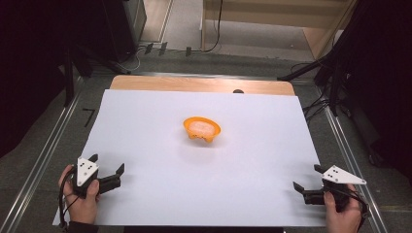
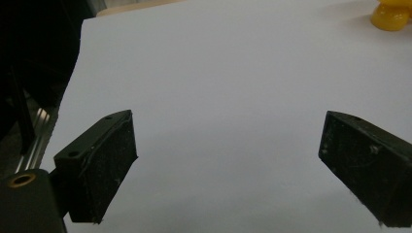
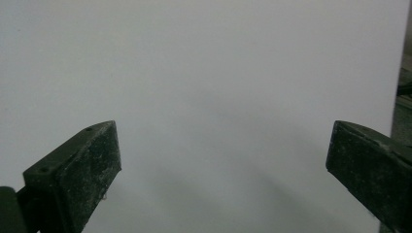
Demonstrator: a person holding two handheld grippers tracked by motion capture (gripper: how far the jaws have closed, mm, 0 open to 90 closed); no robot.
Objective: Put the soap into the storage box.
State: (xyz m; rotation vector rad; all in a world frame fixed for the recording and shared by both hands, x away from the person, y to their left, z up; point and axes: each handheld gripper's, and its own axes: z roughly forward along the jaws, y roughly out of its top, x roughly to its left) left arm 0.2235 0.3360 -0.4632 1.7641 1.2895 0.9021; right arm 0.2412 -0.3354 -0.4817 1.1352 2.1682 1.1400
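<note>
Hand-held gripper work has not begun in earnest: from the high view, the left hand-held gripper [image 1: 108, 167] and the right hand-held gripper [image 1: 307, 177] rest at the near corners of the white surface [image 1: 145, 121], both with jaws spread and empty, well apart from the orange bowl [image 1: 202, 129] at the middle. Through the left gripper view, wide-set jaws frame bare white, with the bowl [image 2: 391, 14] far off at the upper right. Through the right gripper view, the jaws stand wide over plain white. Judging by this, the reach is the step ahead; one gripper must travel inward and straddle the bowl's rim.
</note>
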